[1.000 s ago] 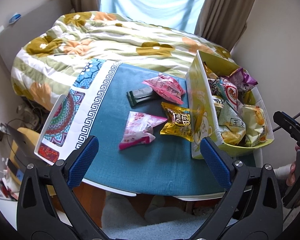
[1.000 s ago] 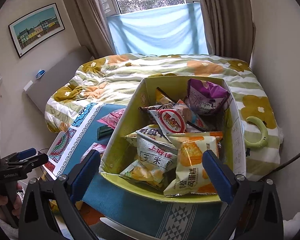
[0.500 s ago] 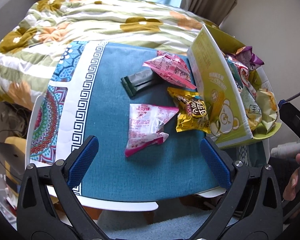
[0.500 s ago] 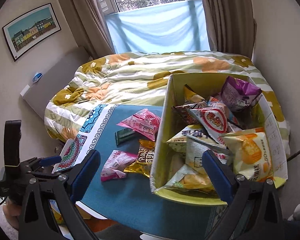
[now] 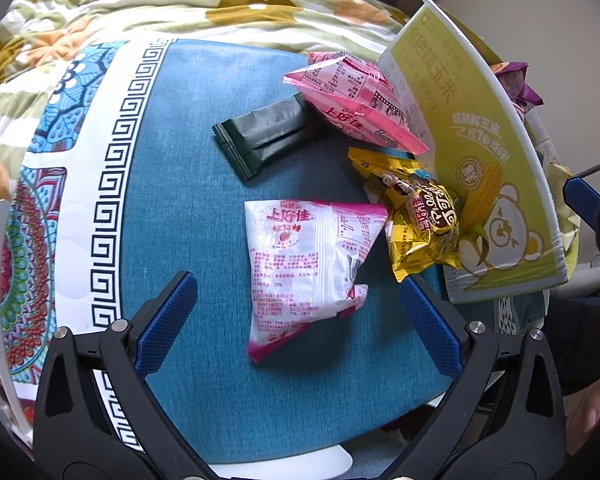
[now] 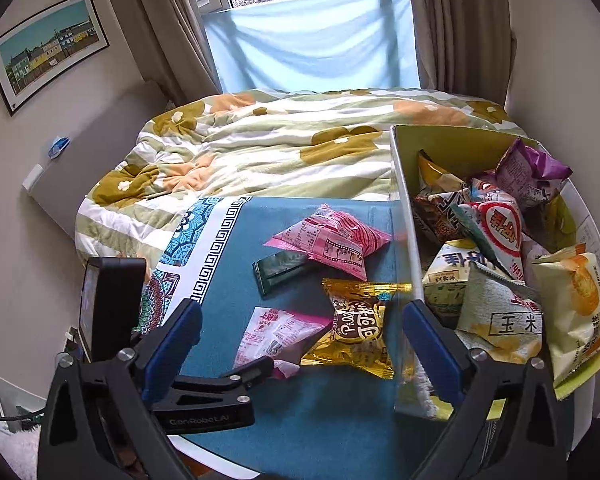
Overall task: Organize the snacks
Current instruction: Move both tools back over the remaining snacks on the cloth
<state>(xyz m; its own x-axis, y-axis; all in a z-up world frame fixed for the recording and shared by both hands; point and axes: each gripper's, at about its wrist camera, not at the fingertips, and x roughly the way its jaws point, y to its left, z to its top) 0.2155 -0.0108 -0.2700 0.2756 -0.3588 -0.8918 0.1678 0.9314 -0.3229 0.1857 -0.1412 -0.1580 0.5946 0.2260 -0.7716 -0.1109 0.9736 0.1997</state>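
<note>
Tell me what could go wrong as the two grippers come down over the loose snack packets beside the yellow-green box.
1. The white and pink crinkly packet lies flat under the open left gripper; its fingers may slide off the thin film.
2. The gold foil packet leans against the yellow-green cardboard box, and the right gripper, jaws closing with nothing between them, could catch the box wall.
3. Both grippers crowd the same spot and may collide.

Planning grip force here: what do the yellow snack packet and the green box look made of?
Yellow packet: likely metallised plastic film, glossy, with bright crinkled reflections. Green box: seemingly printed cardboard, smooth; its wall stands stiff with a pale cut edge.
</note>
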